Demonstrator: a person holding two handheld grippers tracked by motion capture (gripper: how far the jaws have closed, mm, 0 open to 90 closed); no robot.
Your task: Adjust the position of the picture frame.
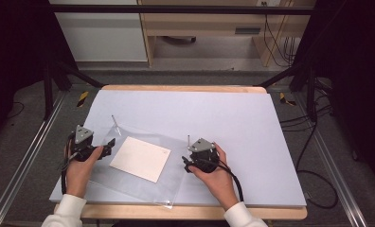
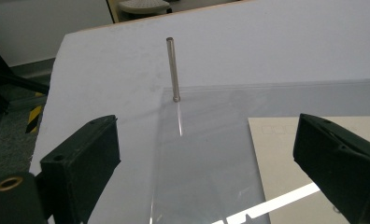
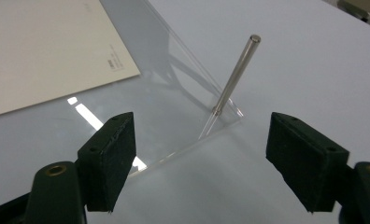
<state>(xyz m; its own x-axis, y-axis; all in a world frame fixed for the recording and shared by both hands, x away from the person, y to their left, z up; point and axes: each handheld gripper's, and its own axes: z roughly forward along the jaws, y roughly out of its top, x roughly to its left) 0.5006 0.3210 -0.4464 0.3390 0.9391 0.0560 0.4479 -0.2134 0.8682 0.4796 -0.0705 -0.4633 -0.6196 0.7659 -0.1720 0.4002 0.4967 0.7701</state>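
Now both grippers' fingers [image 2: 80,163] apart nr clear sheet [image 1: 176,165].

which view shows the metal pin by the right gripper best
The right gripper view: the metal pin stands large, centred between the open jaws of the right gripper, at a corner of the clear sheet. In the high view it is a tiny sliver. The left gripper view shows another pin.

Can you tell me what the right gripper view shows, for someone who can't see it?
Two open black jaws frame a thin metal pin standing tilted at the corner of a clear plastic sheet. A cream card lies on the sheet, upper left.
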